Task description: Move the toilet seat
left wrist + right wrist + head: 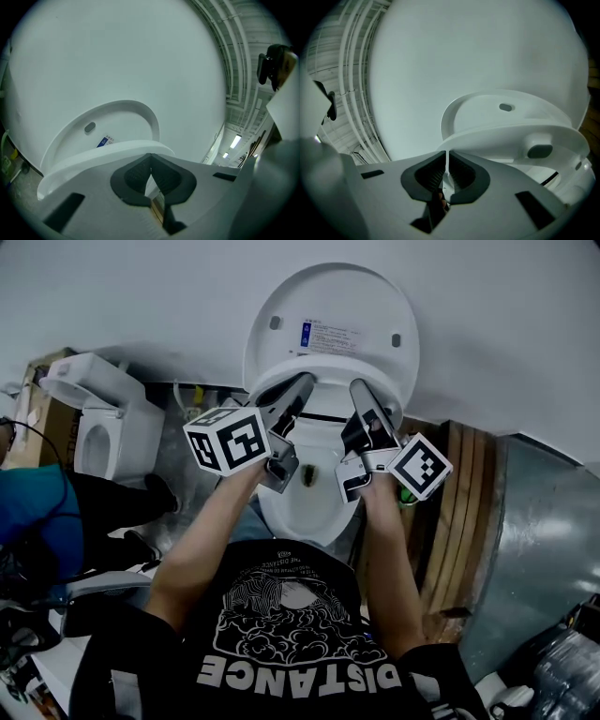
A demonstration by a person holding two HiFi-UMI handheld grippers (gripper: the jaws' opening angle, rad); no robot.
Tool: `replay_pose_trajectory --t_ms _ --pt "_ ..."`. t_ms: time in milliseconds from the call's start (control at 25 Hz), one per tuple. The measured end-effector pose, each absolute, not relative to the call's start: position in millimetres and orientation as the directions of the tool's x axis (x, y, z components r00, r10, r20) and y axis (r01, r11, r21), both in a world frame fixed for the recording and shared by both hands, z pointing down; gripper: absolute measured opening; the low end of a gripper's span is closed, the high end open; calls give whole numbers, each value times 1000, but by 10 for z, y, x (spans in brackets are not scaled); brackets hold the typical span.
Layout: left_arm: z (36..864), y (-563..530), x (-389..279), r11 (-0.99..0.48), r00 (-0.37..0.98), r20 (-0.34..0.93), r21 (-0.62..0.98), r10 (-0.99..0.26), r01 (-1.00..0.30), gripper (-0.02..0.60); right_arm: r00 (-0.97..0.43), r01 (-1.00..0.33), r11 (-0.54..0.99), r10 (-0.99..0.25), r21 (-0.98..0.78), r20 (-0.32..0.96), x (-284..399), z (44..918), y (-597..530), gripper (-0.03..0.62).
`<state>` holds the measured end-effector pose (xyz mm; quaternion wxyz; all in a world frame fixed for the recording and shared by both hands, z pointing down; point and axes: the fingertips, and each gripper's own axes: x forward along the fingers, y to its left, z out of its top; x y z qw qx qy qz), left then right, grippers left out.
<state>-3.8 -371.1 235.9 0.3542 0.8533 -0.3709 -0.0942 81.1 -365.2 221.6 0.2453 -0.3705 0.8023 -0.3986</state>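
A white toilet stands against the wall with its lid point(330, 329) upright. The seat point(105, 153) is a white ring tilted up in front of the lid; its underside and a grey bumper point(540, 151) show in the right gripper view. My left gripper point(302, 385) is shut, its tips point(150, 159) meeting right at the seat's rim. The right gripper point(361, 390) is shut too, tips point(448, 157) against the rim of the seat point(511, 133). Nothing shows between either pair of pads. The open bowl point(305, 502) lies below both grippers.
A second white toilet point(98, 418) and a cardboard box point(37, 404) stand at the left, with a person in blue point(37, 512) beside them. Wooden planks point(464, 512) and a metal sheet point(548, 540) lie to the right of the bowl.
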Motion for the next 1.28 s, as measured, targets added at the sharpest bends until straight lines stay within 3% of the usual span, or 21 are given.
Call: replay_pose_trajectory --t_ms 760,1280 --pt "2338 -4355 102 -530 756 89 661 -648 -532 14 -569 -442 410 -816 -798 -104 814 2191 -4301 30" --pt "2496 -4855 89 -505 757 116 679 -643 -533 12 -533 -473 332 -845 -816 -35 856 2371 -4808 28"
